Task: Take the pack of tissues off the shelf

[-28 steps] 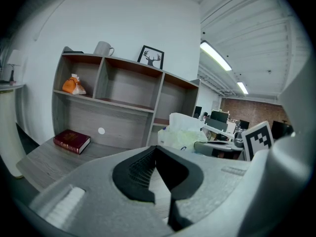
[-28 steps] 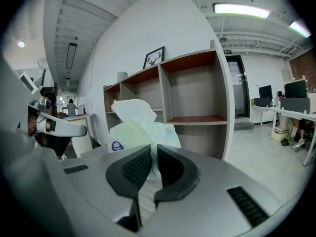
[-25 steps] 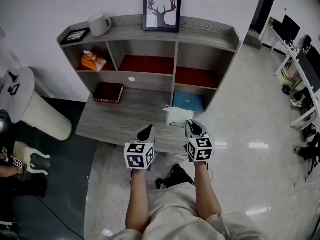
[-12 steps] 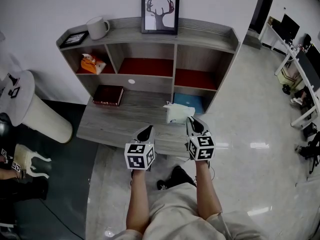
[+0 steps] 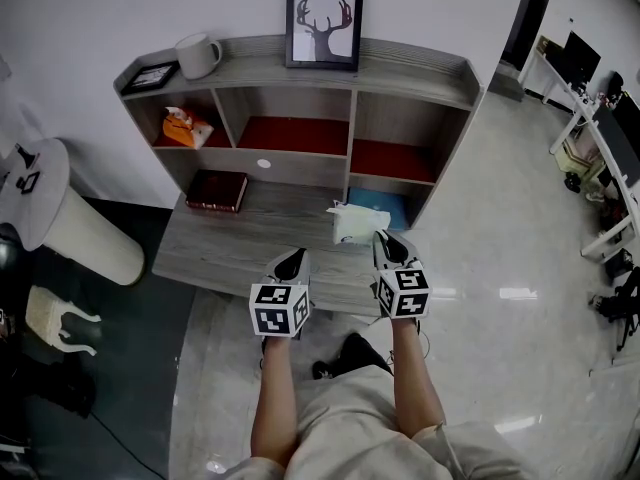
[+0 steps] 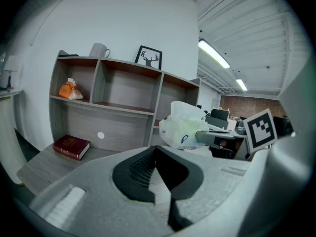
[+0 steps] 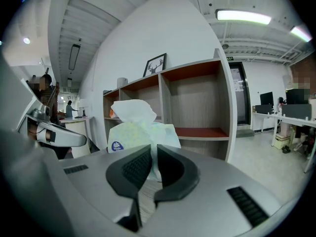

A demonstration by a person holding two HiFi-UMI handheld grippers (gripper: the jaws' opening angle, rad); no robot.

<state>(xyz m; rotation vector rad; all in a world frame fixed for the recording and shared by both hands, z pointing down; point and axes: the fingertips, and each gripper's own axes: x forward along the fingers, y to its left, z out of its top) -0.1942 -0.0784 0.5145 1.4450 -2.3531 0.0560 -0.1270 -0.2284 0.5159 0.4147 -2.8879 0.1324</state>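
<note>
Right claw (image 5: 386, 242) is closed tight on the tissue pack (image 5: 352, 223), held free above the counter (image 5: 235, 240), before the shelf (image 5: 425, 74); left claw (image 5: 291, 260) closed, empty.

Bright, even; ceiling tube lights (image 7: 243, 17) glare on glossy floor (image 5: 520, 292); fisheye edges vignetted.

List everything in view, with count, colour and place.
shelf unit: one, grey wood, straight ahead
framed deer picture: one, black frame, on its top
mug: one, white, top left
small frame: one, dark, flat, top far left
orange packet: one, upper left compartment
book: one, dark red, lower ledge, left
blue item: one, lower right compartment
pack of tissues: one, white, in the right gripper
pedestal: one, white, left of the unit
left gripper: one, grey, shut, empty
right gripper: one, grey, shut on the pack
</note>
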